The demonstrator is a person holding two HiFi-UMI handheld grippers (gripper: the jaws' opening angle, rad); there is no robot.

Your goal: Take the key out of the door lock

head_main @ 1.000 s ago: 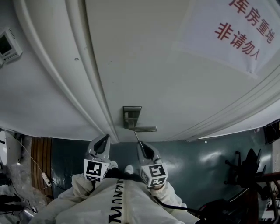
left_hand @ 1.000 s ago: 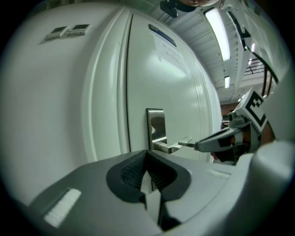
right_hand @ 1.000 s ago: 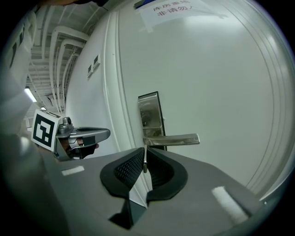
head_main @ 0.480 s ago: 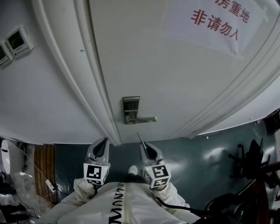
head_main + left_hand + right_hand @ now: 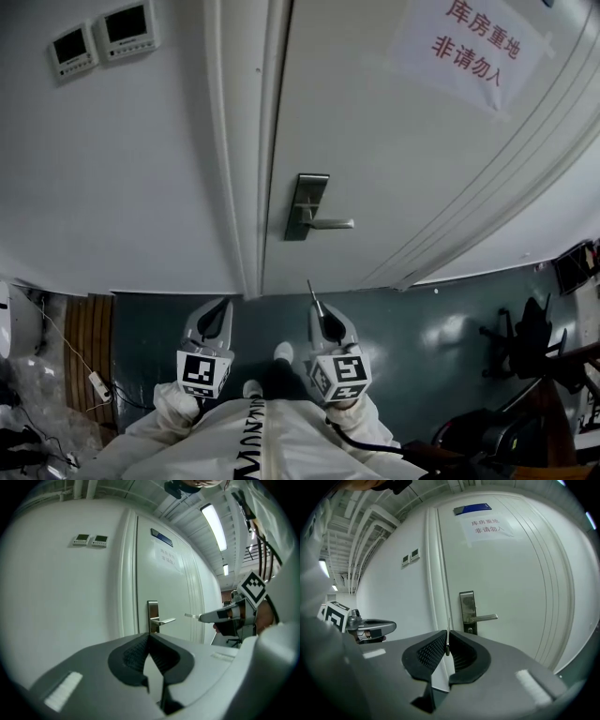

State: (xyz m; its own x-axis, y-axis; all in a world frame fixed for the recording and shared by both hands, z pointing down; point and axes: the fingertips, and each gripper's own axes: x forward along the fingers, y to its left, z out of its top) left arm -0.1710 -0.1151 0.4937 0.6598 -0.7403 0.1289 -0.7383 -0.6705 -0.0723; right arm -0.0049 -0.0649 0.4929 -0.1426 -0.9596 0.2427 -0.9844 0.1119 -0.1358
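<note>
The steel lock plate (image 5: 307,206) with its lever handle (image 5: 330,223) sits on the white door (image 5: 394,150), well away from both grippers. My right gripper (image 5: 319,307) is shut on the key (image 5: 312,290), whose thin metal blade sticks out past the fingertips toward the door. In the right gripper view the key (image 5: 448,634) shows edge-on between the ribbed pads, with the lock plate (image 5: 467,611) beyond it. My left gripper (image 5: 224,305) hangs beside it, shut with nothing in it. The left gripper view shows the right gripper (image 5: 200,617) with the key (image 5: 190,616).
Two wall control panels (image 5: 103,37) hang left of the door frame (image 5: 251,141). A paper sign (image 5: 469,56) is taped high on the door. An office chair (image 5: 525,342) stands at the right; a power strip (image 5: 97,382) and wooden boards (image 5: 89,337) lie at the left.
Both grippers have drawn back from the door, so the lock plate stands farther off. The key stays held in the right gripper. The view has swung left, showing more wall.
</note>
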